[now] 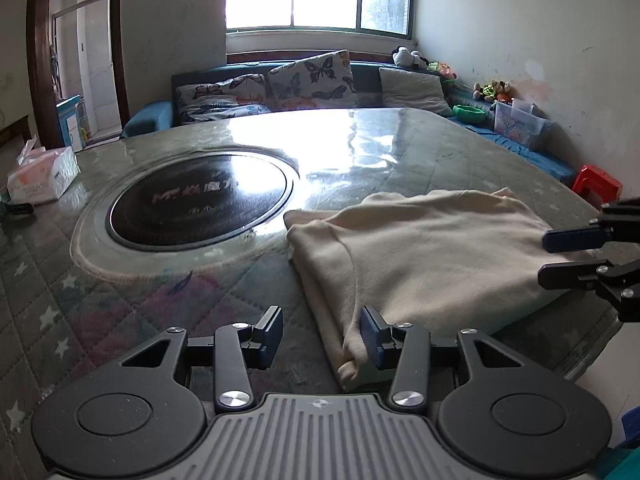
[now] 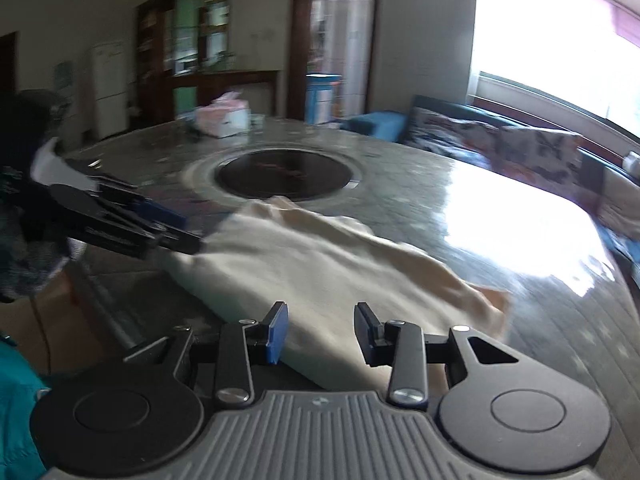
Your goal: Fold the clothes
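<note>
So from my left tool (image 1: 322, 334) I've got the sharper picture: its fingers are spread apart with nothing between them, hovering right at the near corner of the cream garment (image 1: 420, 256), which is lying folded over on the surface (image 1: 120, 300) just to the right of the round black cooktop (image 1: 200, 200) sunk into the middle. The right finger pad (image 1: 370, 336) looks like it's just beside the cloth's edge, maybe brushing it, I can't really tell. The same view catches my right tool (image 1: 560, 256) poking in from the right edge, released as well, one finger over the far side of the garment and one lower down by its edge. It also shows stuff the other camera misses or smears: a tissue pack (image 1: 42, 176) on the left of the surface, the butterfly cushions (image 1: 312, 80) on the sofa under the window, and a red stool (image 1: 596, 184) off to the right. The right wrist view is motion-blurred, but it gives me the garment (image 2: 320, 260) from the other end, stretching from near the cooktop (image 2: 286, 176) down toward my right tool (image 2: 322, 334), whose fingers are open on either side of the cloth's near edge without pinching it. It also shows the left tool (image 2: 176, 228) from the side, at the cloth's left corner, plus a bit of sleeve (image 2: 24, 248) behind it, and a white fridge (image 2: 110, 88) way at the back that the left camera never sees.
</note>
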